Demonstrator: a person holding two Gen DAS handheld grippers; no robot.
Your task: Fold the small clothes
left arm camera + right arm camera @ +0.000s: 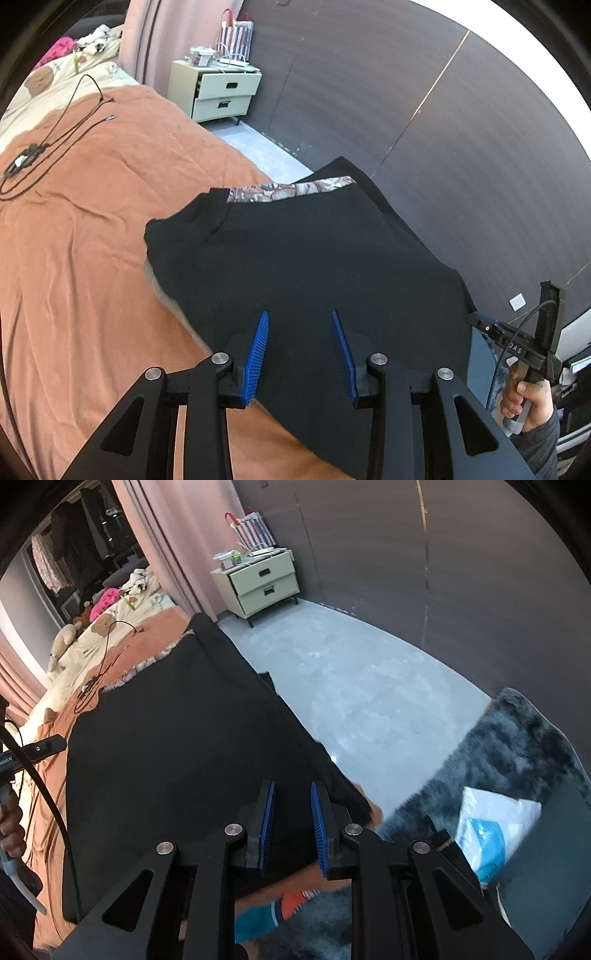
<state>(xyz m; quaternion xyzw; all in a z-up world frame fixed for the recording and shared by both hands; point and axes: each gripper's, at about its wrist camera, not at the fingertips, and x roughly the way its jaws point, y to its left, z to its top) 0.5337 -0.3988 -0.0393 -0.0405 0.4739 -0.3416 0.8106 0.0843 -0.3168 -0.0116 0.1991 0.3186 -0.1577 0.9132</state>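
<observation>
A black ribbed garment (295, 251) with a patterned band (291, 190) along its far edge lies spread on the orange blanket (92, 240), reaching to the bed's right edge. My left gripper (299, 314) hovers over its near edge, jaws apart, pads not pressing the cloth. In the right wrist view the garment (177, 731) fills the middle, and my right gripper (293, 783) stands at its near right corner with jaws narrow and black cloth between the pads. In the left wrist view the right gripper (480, 323) meets that corner, with a hand (524, 398) on its handle.
A black cable with a small device (55, 136) lies on the blanket at the far left. A cream nightstand (218, 90) stands against the dark wall. Right of the bed are grey floor (369, 686), a dark shaggy rug (517, 746) and a plastic-wrapped package (495, 823).
</observation>
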